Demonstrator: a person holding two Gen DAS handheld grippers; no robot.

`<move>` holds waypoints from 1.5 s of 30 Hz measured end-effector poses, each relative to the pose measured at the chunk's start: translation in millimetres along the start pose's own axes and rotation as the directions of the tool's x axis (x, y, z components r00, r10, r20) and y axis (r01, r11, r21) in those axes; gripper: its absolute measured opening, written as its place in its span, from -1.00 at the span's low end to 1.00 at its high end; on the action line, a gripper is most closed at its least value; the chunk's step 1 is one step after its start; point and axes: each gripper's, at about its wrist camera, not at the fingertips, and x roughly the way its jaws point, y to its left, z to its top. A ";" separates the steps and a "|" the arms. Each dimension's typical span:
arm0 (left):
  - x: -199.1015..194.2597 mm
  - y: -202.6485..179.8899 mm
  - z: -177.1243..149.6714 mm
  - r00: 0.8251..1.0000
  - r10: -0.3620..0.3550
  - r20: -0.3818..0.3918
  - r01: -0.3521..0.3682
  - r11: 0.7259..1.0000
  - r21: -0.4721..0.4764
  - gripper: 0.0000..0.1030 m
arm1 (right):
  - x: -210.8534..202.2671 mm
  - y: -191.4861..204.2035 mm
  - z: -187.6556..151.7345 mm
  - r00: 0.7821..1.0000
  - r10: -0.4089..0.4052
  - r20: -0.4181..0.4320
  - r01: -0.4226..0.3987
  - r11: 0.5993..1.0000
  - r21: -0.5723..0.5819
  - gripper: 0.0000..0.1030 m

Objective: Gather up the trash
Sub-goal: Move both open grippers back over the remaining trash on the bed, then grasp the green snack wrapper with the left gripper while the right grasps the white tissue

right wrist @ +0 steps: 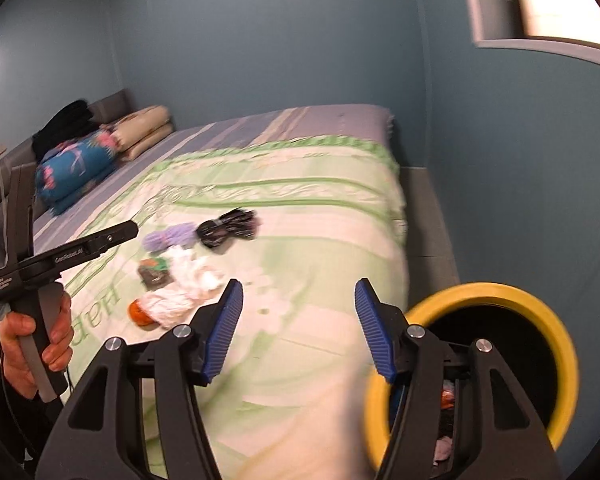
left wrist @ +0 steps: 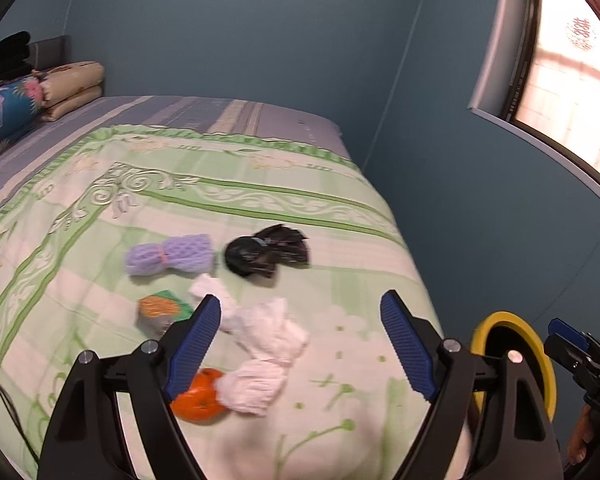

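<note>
Trash lies on the green bedspread (left wrist: pixel 100 240): a purple foam net (left wrist: pixel 170 255), a black crumpled bag (left wrist: pixel 266 253), a green-orange wrapper (left wrist: pixel 162 312), white crumpled tissue (left wrist: pixel 266 356) and an orange fruit (left wrist: pixel 198 398). My left gripper (left wrist: pixel 302 344) is open and empty above the tissue. My right gripper (right wrist: pixel 298 326) is open and empty over the bed's near corner, beside the yellow-rimmed bin (right wrist: pixel 496 364), which holds some trash. The trash also shows in the right wrist view: tissue (right wrist: pixel 188 284), black bag (right wrist: pixel 228 230).
Folded blankets and a blue floral pillow (left wrist: pixel 8 108) lie at the head of the bed. Blue walls surround the bed; a window (left wrist: pixel 568 76) is on the right. The bin (left wrist: pixel 516 360) stands at the bed's right side. The left gripper's handle and hand (right wrist: pixel 40 320) show at left.
</note>
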 end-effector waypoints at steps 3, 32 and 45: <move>0.0 26.3 -1.0 0.999 0.032 -0.005 -0.033 0.999 -0.028 0.53 | 19.9 25.2 0.3 0.999 0.044 -0.028 -0.045 0.999 -0.029 0.08; 70.2 145.0 -31.0 0.970 0.161 -0.180 -0.180 0.979 -0.094 0.53 | 201.1 132.1 -4.6 0.940 0.167 -0.297 -0.208 0.972 -0.112 0.16; 97.1 138.0 -30.8 0.962 0.169 -0.216 -0.184 0.982 -0.049 0.52 | 228.3 134.5 -3.8 0.922 0.201 -0.331 -0.243 0.965 -0.093 0.01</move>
